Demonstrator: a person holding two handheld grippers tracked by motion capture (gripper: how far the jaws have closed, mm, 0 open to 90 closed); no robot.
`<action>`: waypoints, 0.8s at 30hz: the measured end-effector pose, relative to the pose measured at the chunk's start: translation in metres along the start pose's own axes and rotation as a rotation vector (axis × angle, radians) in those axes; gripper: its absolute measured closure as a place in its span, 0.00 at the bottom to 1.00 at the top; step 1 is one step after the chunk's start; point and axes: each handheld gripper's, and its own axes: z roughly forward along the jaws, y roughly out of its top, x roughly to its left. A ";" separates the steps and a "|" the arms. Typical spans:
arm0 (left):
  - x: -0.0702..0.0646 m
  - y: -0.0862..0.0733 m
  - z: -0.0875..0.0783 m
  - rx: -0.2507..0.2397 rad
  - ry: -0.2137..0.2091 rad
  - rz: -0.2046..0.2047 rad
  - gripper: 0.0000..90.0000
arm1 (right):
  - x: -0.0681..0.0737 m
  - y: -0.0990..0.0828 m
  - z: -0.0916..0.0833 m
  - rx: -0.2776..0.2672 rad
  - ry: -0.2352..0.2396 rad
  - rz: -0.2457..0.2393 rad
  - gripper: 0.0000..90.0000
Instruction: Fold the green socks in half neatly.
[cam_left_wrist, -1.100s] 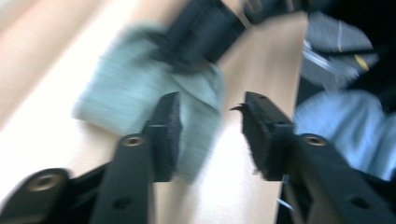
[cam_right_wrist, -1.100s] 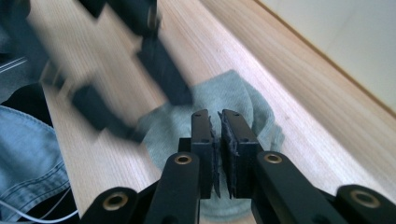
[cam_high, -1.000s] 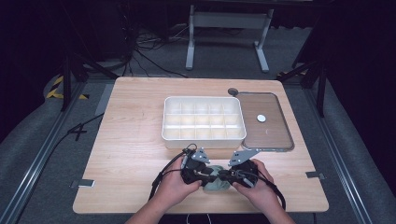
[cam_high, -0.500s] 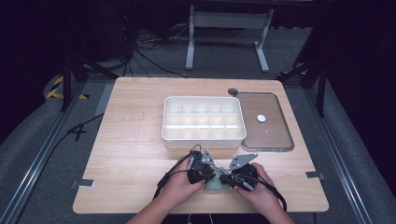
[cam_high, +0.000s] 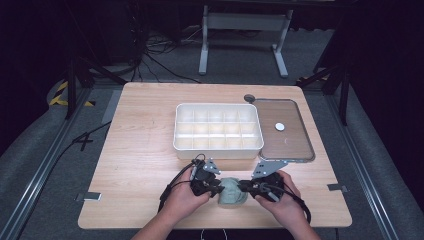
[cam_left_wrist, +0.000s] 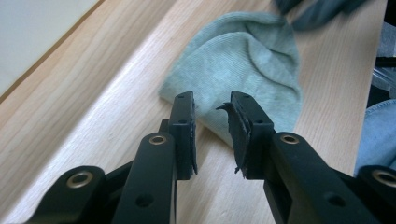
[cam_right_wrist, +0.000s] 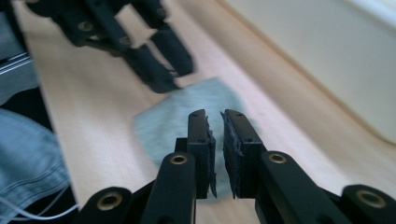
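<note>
Sock (cam_high: 231, 190): folded, near table's (cam_high: 140, 150) front edge, between my grippers.
Left gripper (cam_left_wrist: 211, 122): jaws just reopening, spread, pinching nothing.
Right gripper (cam_right_wrist: 215, 135): reopening too, narrow gap, empty; I've let go.

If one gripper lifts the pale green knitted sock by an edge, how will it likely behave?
The pale green knitted sock lies folded in soft curves on the light wooden table, so it would probably droop and unfold. It looks thin, so likely light. Its ribbed knit should resist slipping from the jaws.

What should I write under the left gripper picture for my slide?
Left gripper with jaws parted just above a folded grey-green sock on the wooden table.
</note>
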 end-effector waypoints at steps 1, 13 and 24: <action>0.001 -0.001 0.000 0.000 0.000 -0.014 0.79 | -0.004 -0.002 -0.004 -0.001 -0.025 0.019 0.91; 0.004 -0.006 0.007 0.092 -0.028 -0.048 0.85 | 0.009 -0.002 0.023 0.131 -0.015 -0.063 0.91; 0.014 -0.014 0.000 0.139 -0.072 -0.059 0.87 | 0.012 -0.004 0.036 0.195 0.004 -0.112 0.95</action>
